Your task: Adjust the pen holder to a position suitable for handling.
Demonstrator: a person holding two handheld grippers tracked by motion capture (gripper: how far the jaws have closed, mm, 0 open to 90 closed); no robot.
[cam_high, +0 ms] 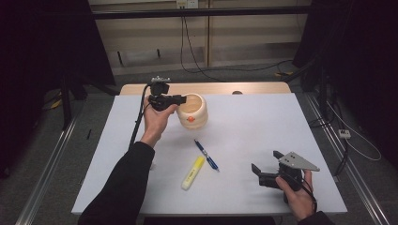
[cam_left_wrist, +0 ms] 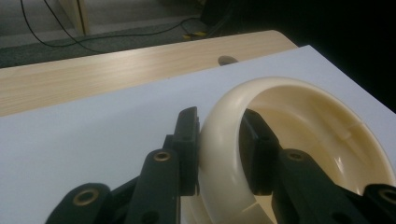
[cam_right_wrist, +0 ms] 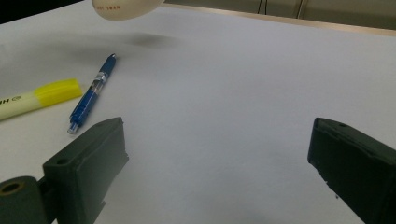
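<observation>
A cream ribbed pot (cam_high: 193,112) with an orange spot on its side hangs at the back left of the white table (cam_high: 263,122). My left gripper (cam_high: 183,99) is shut on its rim, one jaw outside and one inside the wall. In the left gripper view the pot (cam_left_wrist: 303,107) looks empty where its inside shows, with my left gripper (cam_left_wrist: 219,126) pinching the rim. In the right gripper view the pot's base (cam_right_wrist: 126,8) floats above its shadow. My right gripper (cam_high: 265,161) rests at the front right, open, with nothing between its jaws (cam_right_wrist: 217,135).
A blue pen (cam_high: 206,154) (cam_right_wrist: 91,95) and a yellow highlighter (cam_high: 193,172) (cam_right_wrist: 37,95) lie side by side at the table's middle front. A wooden strip (cam_high: 211,88) with a cable hole runs along the far edge. Cables trail over the floor behind.
</observation>
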